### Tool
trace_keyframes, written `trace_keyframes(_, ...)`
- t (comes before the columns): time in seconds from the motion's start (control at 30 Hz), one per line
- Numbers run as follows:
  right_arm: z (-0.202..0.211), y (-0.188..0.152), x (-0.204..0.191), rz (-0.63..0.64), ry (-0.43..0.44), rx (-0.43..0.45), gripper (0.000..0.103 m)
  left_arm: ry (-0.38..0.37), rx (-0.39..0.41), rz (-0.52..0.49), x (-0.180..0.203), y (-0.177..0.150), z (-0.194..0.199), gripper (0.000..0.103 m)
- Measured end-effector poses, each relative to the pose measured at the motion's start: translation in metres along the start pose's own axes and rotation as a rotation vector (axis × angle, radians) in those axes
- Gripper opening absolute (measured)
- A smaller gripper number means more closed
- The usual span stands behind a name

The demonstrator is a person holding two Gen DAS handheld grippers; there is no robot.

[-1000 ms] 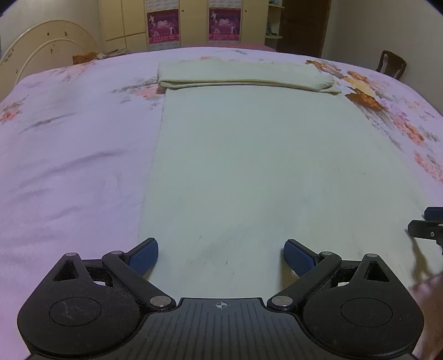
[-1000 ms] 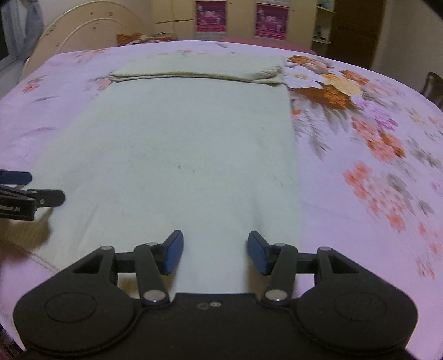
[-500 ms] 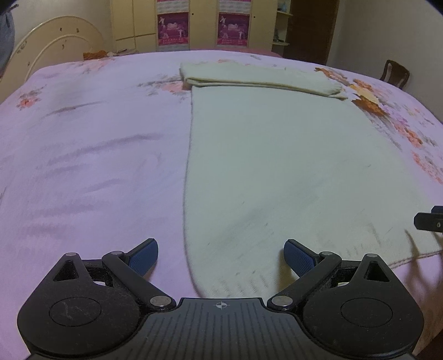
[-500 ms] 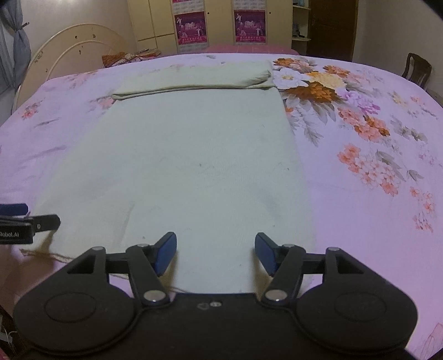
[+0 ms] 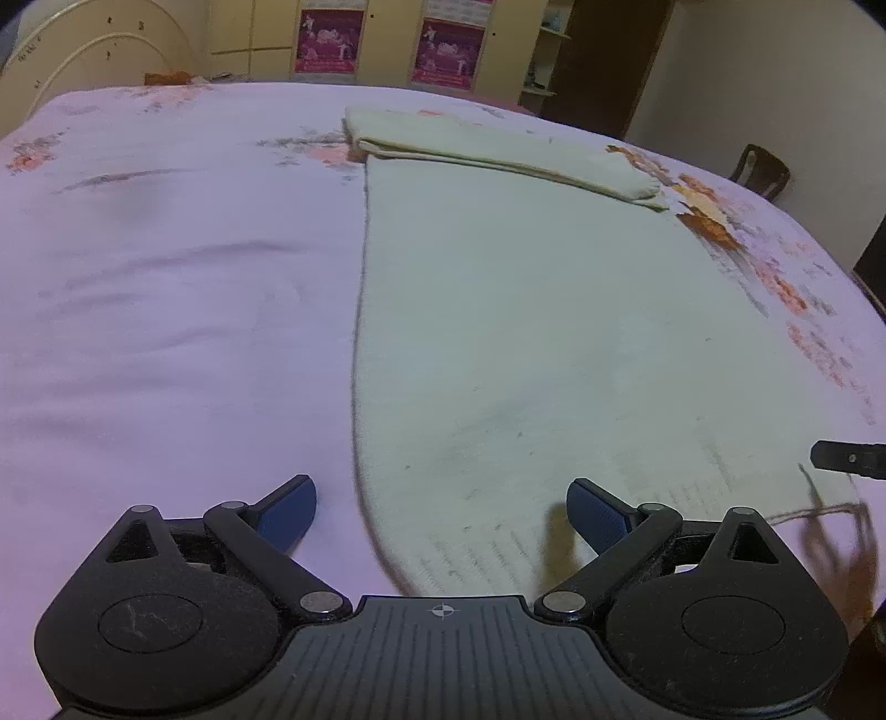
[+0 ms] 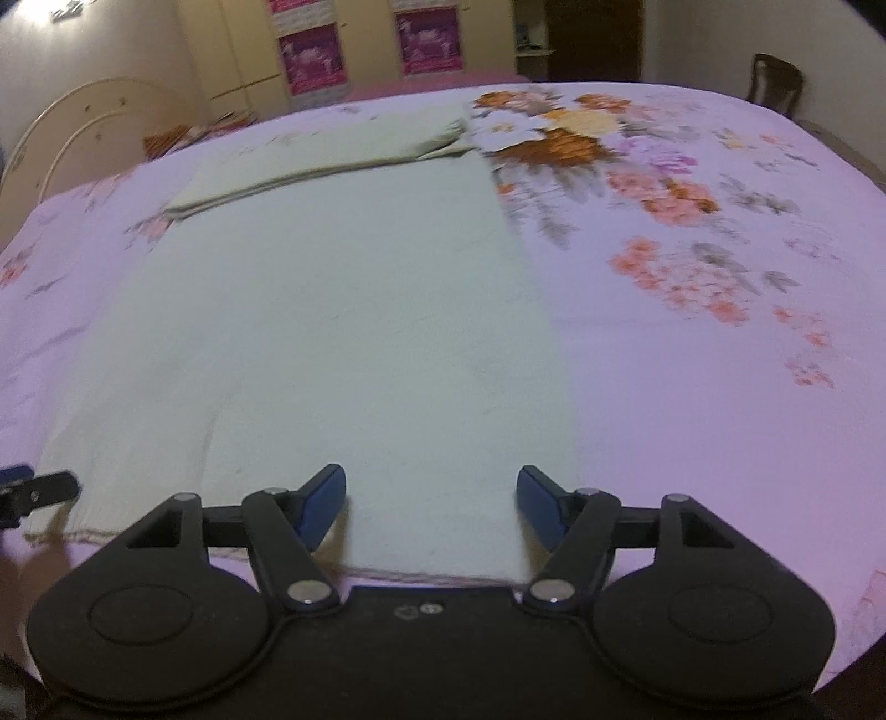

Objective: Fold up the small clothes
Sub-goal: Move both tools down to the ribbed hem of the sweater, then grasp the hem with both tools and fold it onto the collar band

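The cream cloth lies flat on the bedspread, its far end at 12 o'clock already folded over. Left gripper and right gripper hover with jaws apart, empty, at its near corners, so the next fold seems not yet begun.

We're in home bedroom: bed with pink floral bedsheet, cream arched headboard, pale wardrobe doors with posters, wooden chair by wall.
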State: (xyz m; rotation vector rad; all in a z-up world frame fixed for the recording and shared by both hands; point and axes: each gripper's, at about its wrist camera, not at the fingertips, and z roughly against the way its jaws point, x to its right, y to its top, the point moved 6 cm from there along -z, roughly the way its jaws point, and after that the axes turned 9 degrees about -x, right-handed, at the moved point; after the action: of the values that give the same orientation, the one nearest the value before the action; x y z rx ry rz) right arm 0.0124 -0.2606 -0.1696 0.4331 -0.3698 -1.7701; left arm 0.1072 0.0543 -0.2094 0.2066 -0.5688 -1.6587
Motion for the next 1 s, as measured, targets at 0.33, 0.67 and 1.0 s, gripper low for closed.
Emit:
trace_keyframes(0.33,-0.013,-0.006,0.033,-0.047,0.019,-0.055,0.056,-0.035,-0.028,0.028,-0.007,0.001,0.004,0.077)
trace_keyframes(0.67,-0.012,-0.005,0.015,-0.014,0.095,-0.1,0.026,-0.116,-0.095,0.125,-0.015,-0.001,0.005,0.042)
trace_keyframes(1.0,-0.015,0.003,0.009,-0.061,0.229,-0.137,0.013,-0.263,-0.12,0.171,0.0,0.006,-0.006,0.011)
